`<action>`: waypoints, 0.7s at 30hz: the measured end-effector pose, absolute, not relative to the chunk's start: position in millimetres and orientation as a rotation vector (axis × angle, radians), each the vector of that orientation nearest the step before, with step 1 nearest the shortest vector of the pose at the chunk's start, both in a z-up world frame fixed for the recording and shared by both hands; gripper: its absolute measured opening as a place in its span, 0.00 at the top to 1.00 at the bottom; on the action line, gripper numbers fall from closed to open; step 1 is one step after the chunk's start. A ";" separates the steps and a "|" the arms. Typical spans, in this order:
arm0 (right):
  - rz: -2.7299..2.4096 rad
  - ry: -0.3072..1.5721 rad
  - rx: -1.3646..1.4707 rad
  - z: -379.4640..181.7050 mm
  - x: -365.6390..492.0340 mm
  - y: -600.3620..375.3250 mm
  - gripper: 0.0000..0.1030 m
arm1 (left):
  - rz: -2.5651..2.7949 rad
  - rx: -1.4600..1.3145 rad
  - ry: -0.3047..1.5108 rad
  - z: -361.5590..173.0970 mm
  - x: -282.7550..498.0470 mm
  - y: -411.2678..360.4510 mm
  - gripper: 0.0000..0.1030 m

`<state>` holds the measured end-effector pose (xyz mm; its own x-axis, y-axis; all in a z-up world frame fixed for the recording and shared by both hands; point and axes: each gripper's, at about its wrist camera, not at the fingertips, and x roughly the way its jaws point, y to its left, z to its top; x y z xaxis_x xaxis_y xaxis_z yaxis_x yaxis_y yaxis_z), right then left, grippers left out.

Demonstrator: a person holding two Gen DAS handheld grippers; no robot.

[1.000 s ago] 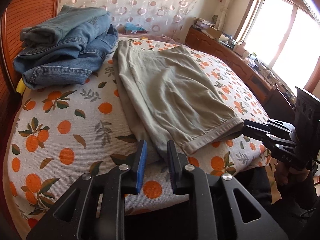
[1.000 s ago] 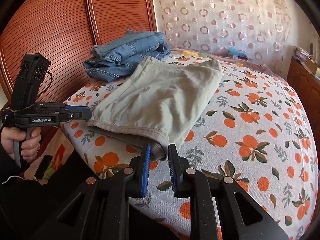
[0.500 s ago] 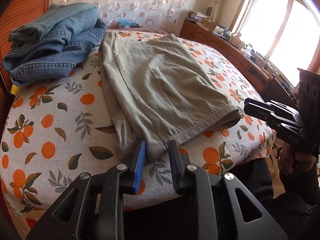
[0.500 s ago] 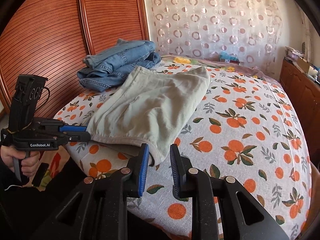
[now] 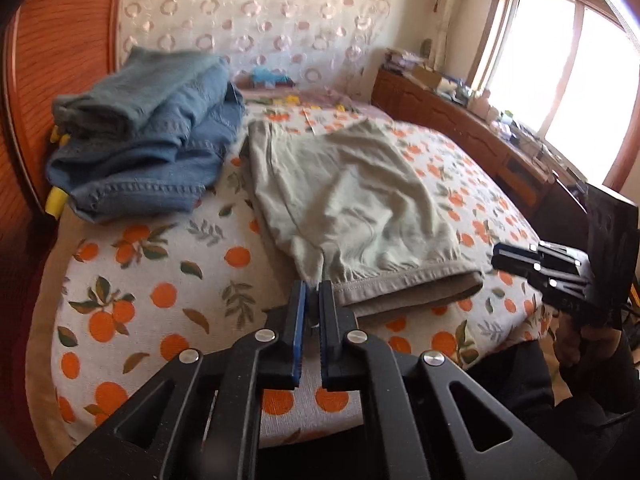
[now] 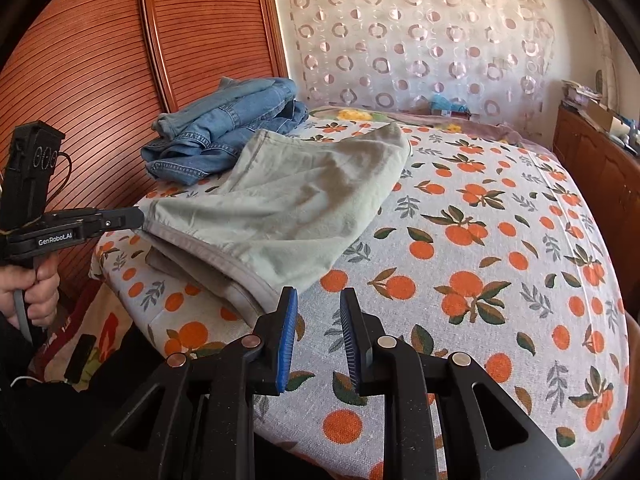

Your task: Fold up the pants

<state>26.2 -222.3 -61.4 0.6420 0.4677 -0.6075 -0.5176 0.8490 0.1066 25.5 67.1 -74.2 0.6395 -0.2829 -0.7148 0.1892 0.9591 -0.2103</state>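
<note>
- Pale khaki cotton pants [image 5: 352,204], already folded over into a broad pad, lay across the middle of the left-wrist frame, their hemmed edge nearest the camera at the edge of the bed.
- The left gripper [image 5: 313,292], low centre in its own view, had just been closing; its blue-padded jaws stood nearly together on the near-left corner of that hem, pinching the cloth, probably to lift it for the next fold.
- The right gripper [image 6: 318,300], at the bottom centre of the right-wrist view, stood partly open just beside the hem's other corner with only bedspread between its pads, holding nothing; it seemed poised to take that corner.
- A person's hand [image 6: 34,292] held the left tool's handle at the left edge of that view.
- The white bedspread printed with oranges and leaves [image 6: 500,260] filled the middle ground.
- Behind, at upper left, a heap of blue denim jeans [image 5: 148,136] sat against a ribbed reddish wooden panel [image 6: 100,60]; a circle-patterned curtain [image 6: 420,40] and a bright window [image 5: 568,60] closed the room.
</note>
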 end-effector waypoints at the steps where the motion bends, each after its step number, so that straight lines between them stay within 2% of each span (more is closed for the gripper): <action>1: 0.563 0.669 -0.078 -61.4 26.6 -221.8 0.78 | -0.270 -0.120 0.850 -77.9 26.4 67.3 0.91; 7: 0.569 0.657 -0.080 -56.2 35.1 -213.5 0.78 | -0.278 -0.132 0.891 -92.5 24.4 62.1 0.77; 14: 0.571 0.652 -0.077 -54.9 56.5 -190.6 0.75 | -0.261 -0.157 0.825 -76.0 23.1 70.0 0.76; 21: 0.553 0.751 -0.146 -86.6 62.3 -172.9 0.74 | -0.237 -0.162 0.846 -83.5 38.5 68.2 0.76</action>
<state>62.3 -172.9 -86.6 0.5968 0.4234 -0.6816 -0.5251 0.8484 0.0672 38.5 68.2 -83.5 0.6393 -0.2708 -0.7197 0.1430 0.9615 -0.2347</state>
